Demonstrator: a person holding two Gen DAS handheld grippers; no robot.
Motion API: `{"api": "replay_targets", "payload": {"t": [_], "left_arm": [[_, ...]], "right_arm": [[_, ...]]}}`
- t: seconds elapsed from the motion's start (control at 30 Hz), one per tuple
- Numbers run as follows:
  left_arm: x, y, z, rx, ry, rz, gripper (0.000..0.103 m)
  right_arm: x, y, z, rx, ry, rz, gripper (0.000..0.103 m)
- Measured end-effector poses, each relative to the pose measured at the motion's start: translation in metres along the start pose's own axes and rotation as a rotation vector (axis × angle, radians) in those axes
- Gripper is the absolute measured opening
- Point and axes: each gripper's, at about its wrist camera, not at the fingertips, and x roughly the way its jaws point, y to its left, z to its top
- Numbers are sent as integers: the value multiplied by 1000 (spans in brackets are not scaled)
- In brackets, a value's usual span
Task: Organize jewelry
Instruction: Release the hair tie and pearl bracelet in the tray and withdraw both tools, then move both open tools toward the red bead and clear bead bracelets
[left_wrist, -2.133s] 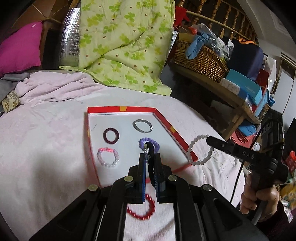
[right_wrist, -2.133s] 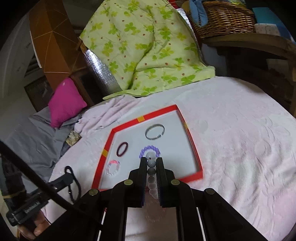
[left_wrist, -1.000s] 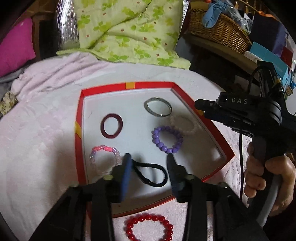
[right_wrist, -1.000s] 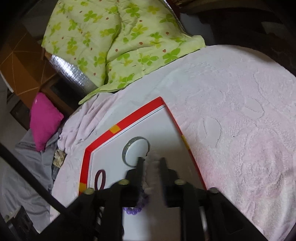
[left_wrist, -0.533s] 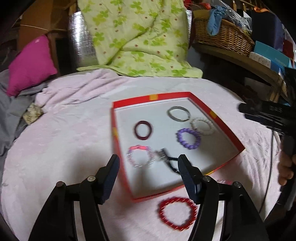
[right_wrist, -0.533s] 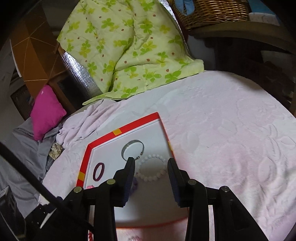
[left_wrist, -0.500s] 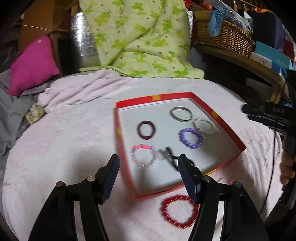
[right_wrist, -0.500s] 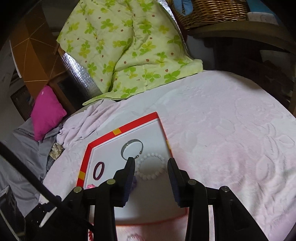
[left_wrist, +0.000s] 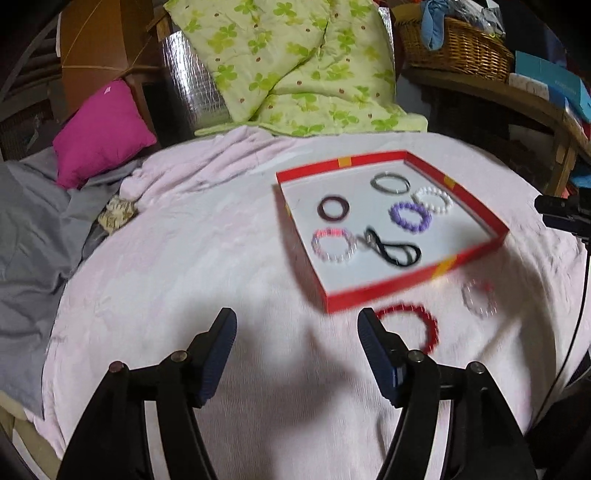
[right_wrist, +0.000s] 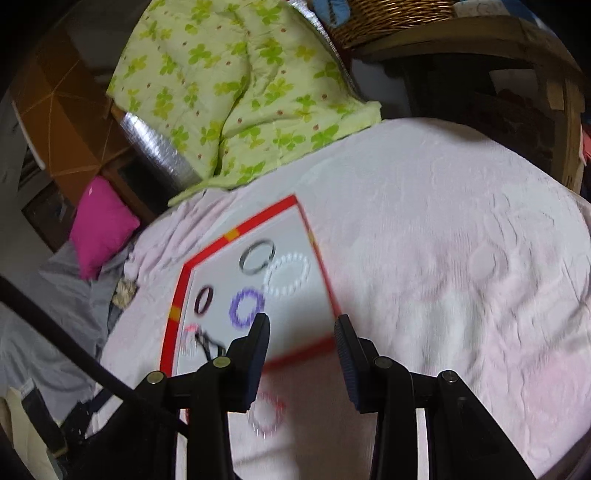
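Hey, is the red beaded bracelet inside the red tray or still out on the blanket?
Out. The red beaded bracelet lies on the pink blanket, just outside the red tray's near wall.

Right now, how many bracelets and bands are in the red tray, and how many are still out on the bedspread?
In the red tray: 6
On the bedspread, outside the tray: 2
Total: 8
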Motion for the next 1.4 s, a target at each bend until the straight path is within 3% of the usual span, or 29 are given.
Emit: {"api": "replay_targets", "payload": {"t": [0.23, 0.53, 0.93, 1.4], "left_arm": [[-17, -12, -30, 17, 33, -18, 69], [-7, -36, -33, 124, 58, 11, 69], [2, -47, -27, 161, 77, 2, 69], [12, -45, -32, 166, 120, 31, 69]], "right_arm": [[0, 3, -40, -11, 108, 38, 39], [29, 22, -58, -52, 212, 55, 39], [41, 36, -57, -61, 269, 69, 39], [40, 29, -59, -53, 278, 51, 39]]}}
